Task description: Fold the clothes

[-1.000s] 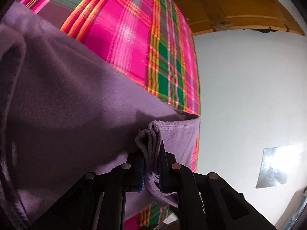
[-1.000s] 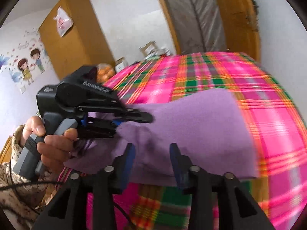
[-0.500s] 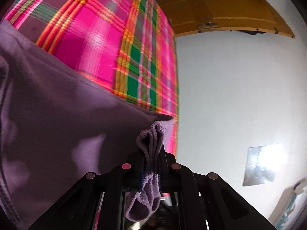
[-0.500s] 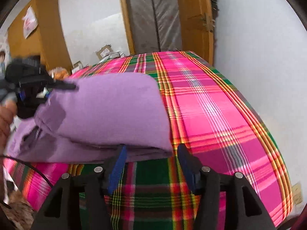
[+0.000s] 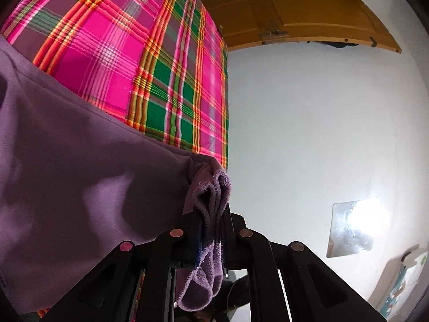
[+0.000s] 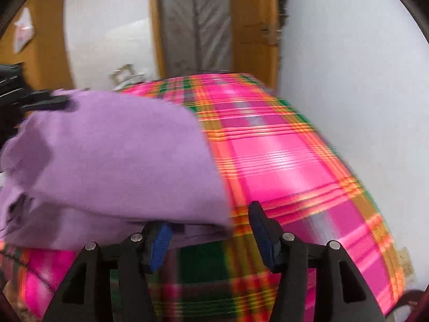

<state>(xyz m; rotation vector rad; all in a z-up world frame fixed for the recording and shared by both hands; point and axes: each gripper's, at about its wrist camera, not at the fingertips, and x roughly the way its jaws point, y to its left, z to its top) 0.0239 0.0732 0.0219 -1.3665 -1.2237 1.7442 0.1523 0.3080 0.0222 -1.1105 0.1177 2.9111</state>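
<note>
In the left wrist view, the left hand-held gripper (image 5: pixel 211 230) is clenched on a bunched, layered edge of the purple garment (image 5: pixel 80 177); the folded fabric stands up between the two black fingers (image 5: pixel 236 230) and a loose end hangs down behind them. From that pinch the garment spreads out to the left, covering the lower left of the view and lying over the pink, green and orange plaid bedspread (image 5: pixel 128 61), whose far edge meets a white wall (image 5: pixel 308 123). A wooden door (image 5: pixel 308 16) shows at the top, and a bright shiny patch (image 5: pixel 354 228) sits on the wall at lower right. In the right wrist view, which is blurred, the right hand-held gripper (image 6: pixel 211 236) is released, its blue-padded fingers (image 6: pixel 161 241) set apart with nothing between them. The purple garment (image 6: pixel 115 161) lies folded in layers on the bedspread (image 6: pixel 289 166), its near right corner just above and between the spread fingers. At the far left edge the black left hand-held gripper (image 6: pixel 40 102) meets the garment's far corner. Behind the bed stand a wooden door frame (image 6: pixel 252 26) and a wooden cabinet (image 6: pixel 43 40).
</note>
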